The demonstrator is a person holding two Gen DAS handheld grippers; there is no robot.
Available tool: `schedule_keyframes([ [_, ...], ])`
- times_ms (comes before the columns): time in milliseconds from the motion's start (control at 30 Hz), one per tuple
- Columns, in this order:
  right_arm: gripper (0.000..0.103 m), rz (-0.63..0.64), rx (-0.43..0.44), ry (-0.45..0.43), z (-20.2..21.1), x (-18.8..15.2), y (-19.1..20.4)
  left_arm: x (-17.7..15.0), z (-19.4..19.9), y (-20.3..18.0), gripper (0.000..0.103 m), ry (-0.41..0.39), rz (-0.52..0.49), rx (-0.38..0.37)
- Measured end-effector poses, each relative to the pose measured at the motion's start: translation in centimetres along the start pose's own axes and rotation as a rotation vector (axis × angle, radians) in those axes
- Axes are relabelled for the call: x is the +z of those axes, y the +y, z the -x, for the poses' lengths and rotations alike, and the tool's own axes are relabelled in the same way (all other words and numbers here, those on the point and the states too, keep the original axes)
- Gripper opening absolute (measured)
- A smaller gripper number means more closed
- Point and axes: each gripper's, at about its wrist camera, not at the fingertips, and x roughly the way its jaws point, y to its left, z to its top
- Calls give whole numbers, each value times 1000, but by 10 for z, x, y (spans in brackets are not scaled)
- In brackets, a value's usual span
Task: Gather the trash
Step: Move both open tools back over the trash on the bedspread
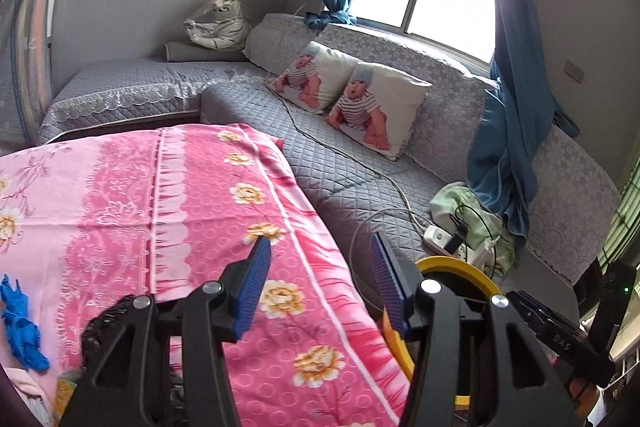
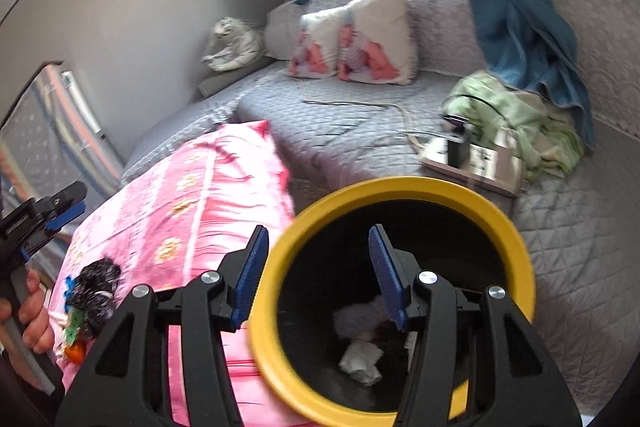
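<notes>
Over the yellow-rimmed bin my right gripper hangs with its jaws apart and nothing between them; white crumpled trash lies at the bottom, at least two wads, perhaps three, hard to separate. My left gripper is likewise released and empty above the pink flowered cloth.

Remaining on the cloth: one blue crumpled piece near its left edge, and a dark speckled clump with small green and orange bits beside it; I cannot count those bits.

Risks, my judgement: the bin stands right against the cloth's hanging edge, so a jaw catching the rim could tip it. A grab at the blue piece may pinch cloth as well and drag the rest off.

Also counted: two printed cushions, one plush tiger, one power strip.
</notes>
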Motion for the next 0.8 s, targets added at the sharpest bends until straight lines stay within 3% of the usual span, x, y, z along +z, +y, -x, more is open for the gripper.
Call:
schedule_keyframes([
  [167,50,125,128,27,-8,-5,66,2,43,58,49,-49,20,121],
  [400,50,302,301,121,-29,-32,160,-10,86,145,55,-47,60,306],
  [633,60,454,397,213,-43,-65,234,-36,101,215,66,15,156,386],
  [800,66,544,407,266,-51,-87,261,-53,102,234,74,44,169,418],
])
